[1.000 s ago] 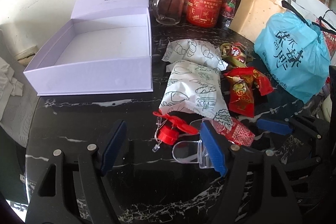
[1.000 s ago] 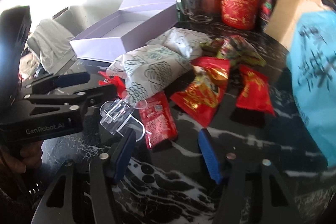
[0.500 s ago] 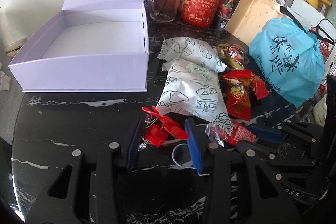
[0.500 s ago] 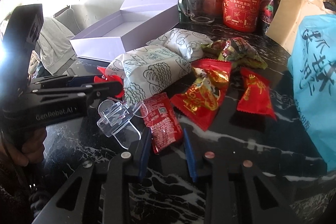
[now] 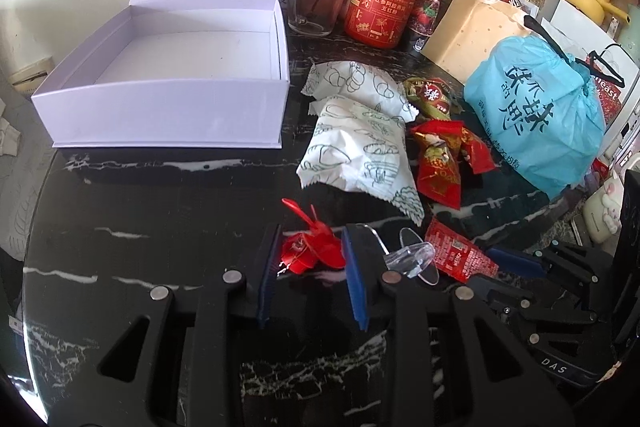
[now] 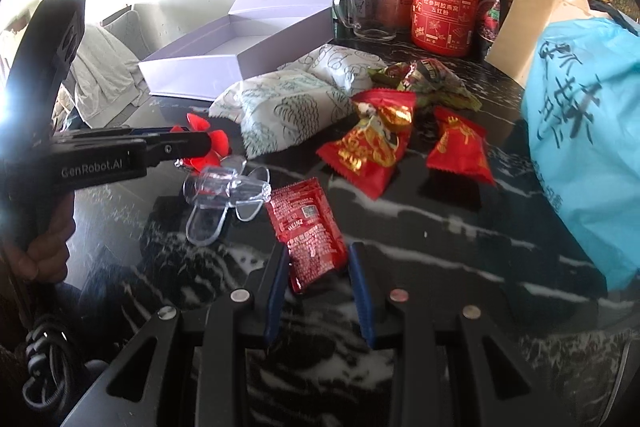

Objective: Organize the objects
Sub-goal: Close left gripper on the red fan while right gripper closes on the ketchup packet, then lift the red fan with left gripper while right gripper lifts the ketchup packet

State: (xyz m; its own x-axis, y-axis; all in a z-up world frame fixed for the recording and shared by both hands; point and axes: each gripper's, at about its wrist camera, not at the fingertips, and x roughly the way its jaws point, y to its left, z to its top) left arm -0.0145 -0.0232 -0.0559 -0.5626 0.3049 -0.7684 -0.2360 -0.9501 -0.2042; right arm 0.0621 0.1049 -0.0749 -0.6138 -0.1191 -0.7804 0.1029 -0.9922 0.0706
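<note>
Pads (image 5: 269, 267) of left gripper (image 5: 310, 259) pinch crumpled red plastic flower (image 5: 316, 251).

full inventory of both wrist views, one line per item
gift box: 1, lavender-white, open, far left of table
red flower clip: 1, between left tool's pads
clear plastic clip: 1, beside the flower clip
Heinz ketchup sachet: 1, red, between right tool's pads
patterned white packets: 2, centre
red snack packets: 2, right of centre
red canister: 1, back
glass mug: 1, clear, left of canister
blue plastic bag: 1, right
marble table: 1, black
left tool: closed on the flower clip
right tool: closing around the sachet, contact unclear
</note>
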